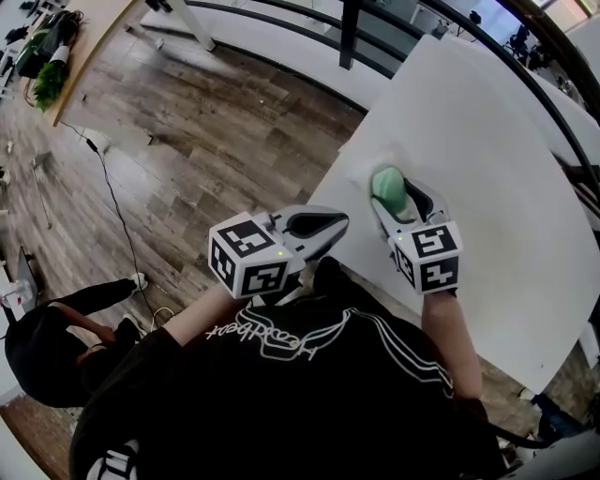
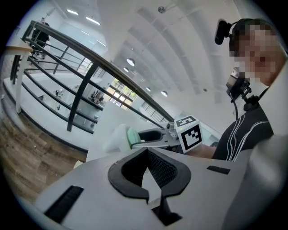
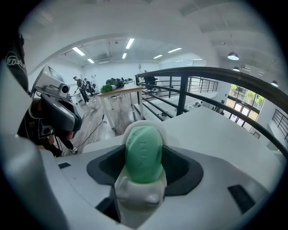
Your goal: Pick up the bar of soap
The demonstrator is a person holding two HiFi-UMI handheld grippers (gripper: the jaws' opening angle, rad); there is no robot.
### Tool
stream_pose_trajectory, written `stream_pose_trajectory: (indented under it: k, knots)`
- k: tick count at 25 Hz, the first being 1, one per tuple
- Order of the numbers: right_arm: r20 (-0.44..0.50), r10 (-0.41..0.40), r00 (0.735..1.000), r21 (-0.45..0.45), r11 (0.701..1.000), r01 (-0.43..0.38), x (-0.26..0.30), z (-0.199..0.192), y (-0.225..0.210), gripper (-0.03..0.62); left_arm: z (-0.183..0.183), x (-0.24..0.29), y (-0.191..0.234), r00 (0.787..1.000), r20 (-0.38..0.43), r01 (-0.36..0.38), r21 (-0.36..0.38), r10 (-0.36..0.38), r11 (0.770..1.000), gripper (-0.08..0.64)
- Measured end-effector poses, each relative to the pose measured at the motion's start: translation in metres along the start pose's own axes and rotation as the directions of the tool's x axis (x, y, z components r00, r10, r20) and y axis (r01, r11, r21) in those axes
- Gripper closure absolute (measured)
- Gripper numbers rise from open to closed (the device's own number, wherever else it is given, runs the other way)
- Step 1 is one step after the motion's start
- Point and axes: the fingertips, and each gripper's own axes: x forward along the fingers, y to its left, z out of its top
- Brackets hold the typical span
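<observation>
The green bar of soap [image 3: 143,153] stands on edge between the jaws of my right gripper [image 3: 144,158], which is shut on it. A white soap dish [image 3: 138,194] shows under and behind the bar; whether the jaws also touch it I cannot tell. In the head view the soap [image 1: 388,187] and right gripper [image 1: 398,194] are over the left part of the white table [image 1: 487,187]. My left gripper [image 1: 319,225] hangs off the table's left edge, shut and empty. From the left gripper view, the soap [image 2: 132,136] shows beyond my left gripper [image 2: 148,175].
A dark railing [image 1: 281,23] runs along the far side of the wooden floor [image 1: 187,141]. A person in black crouches at the lower left [image 1: 56,337]. A cable [image 1: 117,211] trails across the floor.
</observation>
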Motion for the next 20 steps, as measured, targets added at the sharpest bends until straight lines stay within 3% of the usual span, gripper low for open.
stream_pose_trajectory:
  k: [11, 20]
  knots:
    - [0.045, -0.01, 0.999, 0.032, 0.999, 0.008, -0.004, 0.002, -0.002, 0.342, 0.003, -0.002, -0.01, 1.0, -0.002, 0.003, 0.02, -0.003, 1.0, 0.555]
    - [0.135, -0.046, 0.99, 0.064, 0.997, 0.037, -0.018, 0.019, -0.005, 0.342, 0.008, -0.016, -0.014, 1.0, 0.026, -0.018, 0.033, 0.017, 0.999, 0.555]
